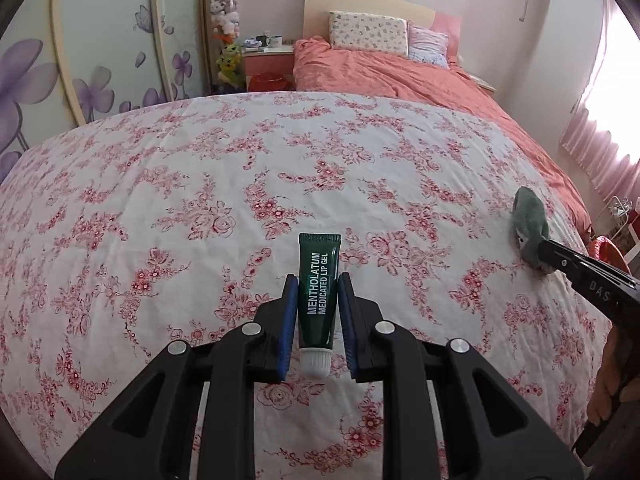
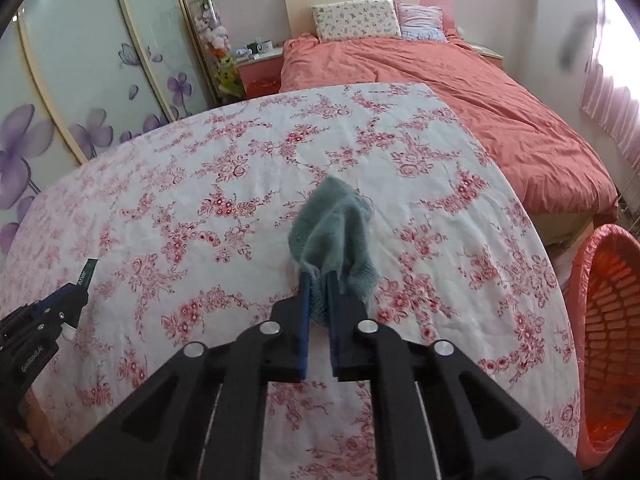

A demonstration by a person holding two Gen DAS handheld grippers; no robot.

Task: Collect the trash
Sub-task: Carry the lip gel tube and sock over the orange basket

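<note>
My left gripper (image 1: 318,280) is shut on a dark green Mentholatum lip gel tube (image 1: 318,292), white cap toward me, held just above the floral cloth (image 1: 200,200). My right gripper (image 2: 318,276) is shut on a crumpled grey-green cloth (image 2: 332,224), held over the same floral cloth (image 2: 200,200). In the left wrist view the right gripper (image 1: 540,256) and its grey-green cloth (image 1: 528,220) show at the right edge. In the right wrist view the left gripper (image 2: 80,284) shows at the left edge with the tube's end (image 2: 89,270) sticking out.
An orange mesh basket lined with an orange bag (image 2: 604,340) stands at the right, beside the floral-covered surface. Beyond are a bed with a coral duvet (image 2: 460,92), a nightstand (image 1: 268,60), a flowered wardrobe (image 1: 80,60) and pink curtains (image 1: 600,140).
</note>
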